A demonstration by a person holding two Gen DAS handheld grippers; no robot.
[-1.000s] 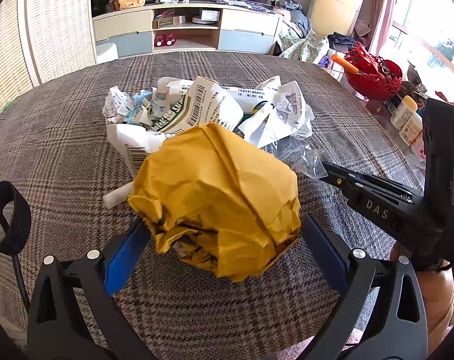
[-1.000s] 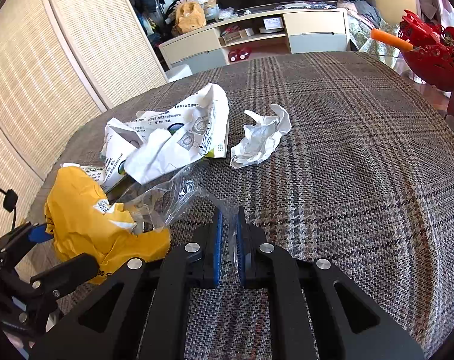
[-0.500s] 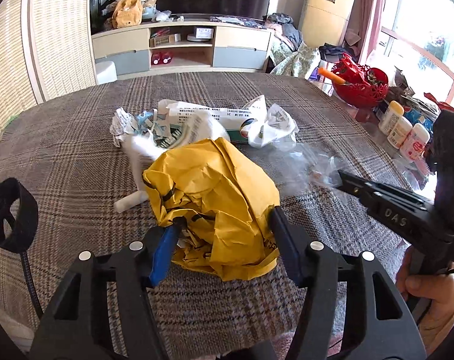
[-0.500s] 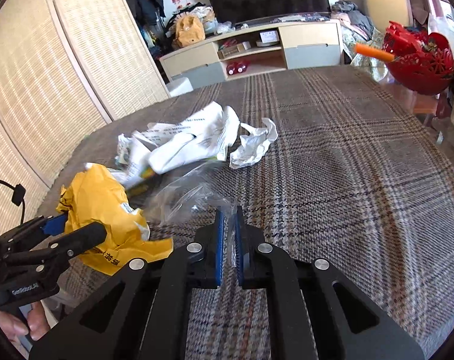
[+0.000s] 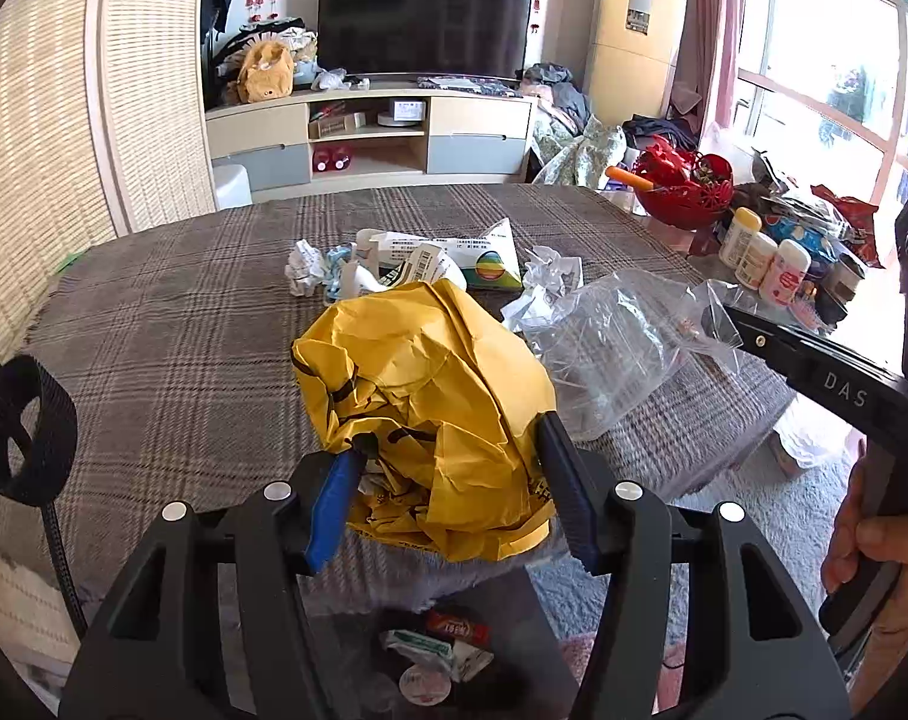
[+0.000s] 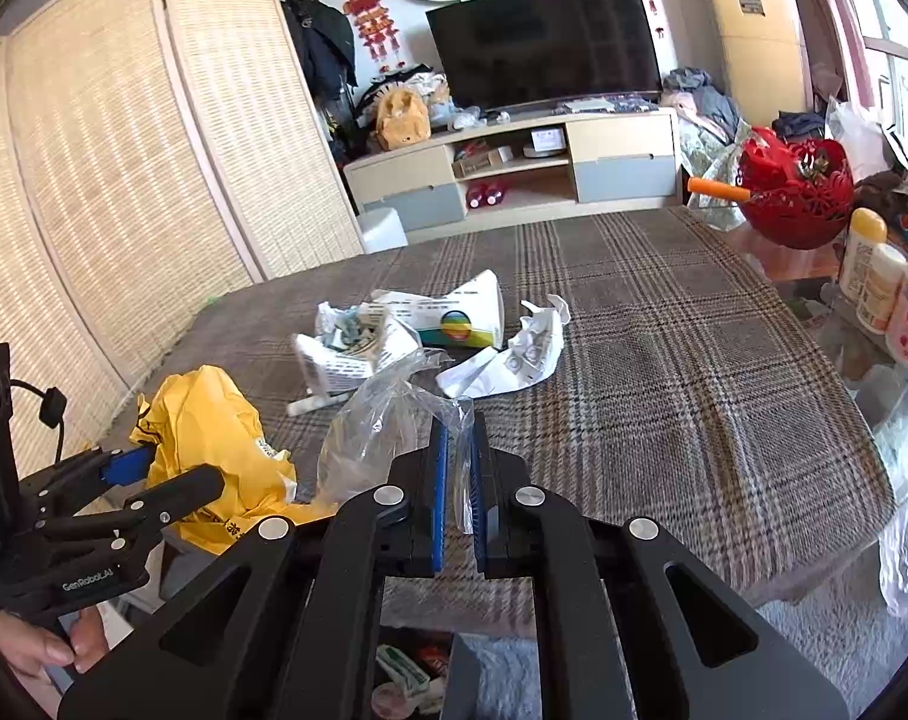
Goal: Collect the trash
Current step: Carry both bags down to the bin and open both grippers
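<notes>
My left gripper [image 5: 448,483] is shut on a crumpled yellow paper bag [image 5: 424,396] and holds it above the table's near edge; the bag also shows in the right wrist view [image 6: 214,438]. My right gripper [image 6: 459,480] is shut on a clear plastic bag [image 6: 376,432], also seen in the left wrist view [image 5: 610,348]. Crumpled white printed wrappers [image 6: 406,330] and a white paper ball [image 5: 303,267] lie mid-table. A dark bin with trash [image 5: 436,654] sits below both grippers.
The table wears a grey plaid cloth [image 6: 664,372]. A red basket [image 6: 796,192] and several bottles [image 6: 886,294] stand at the right. A TV cabinet [image 5: 370,138] is behind, a woven screen [image 6: 124,180] at the left.
Both grippers have pulled back and risen from the table toward its near edge, carrying the yellow bag and the clear bag. The bin below has come into view.
</notes>
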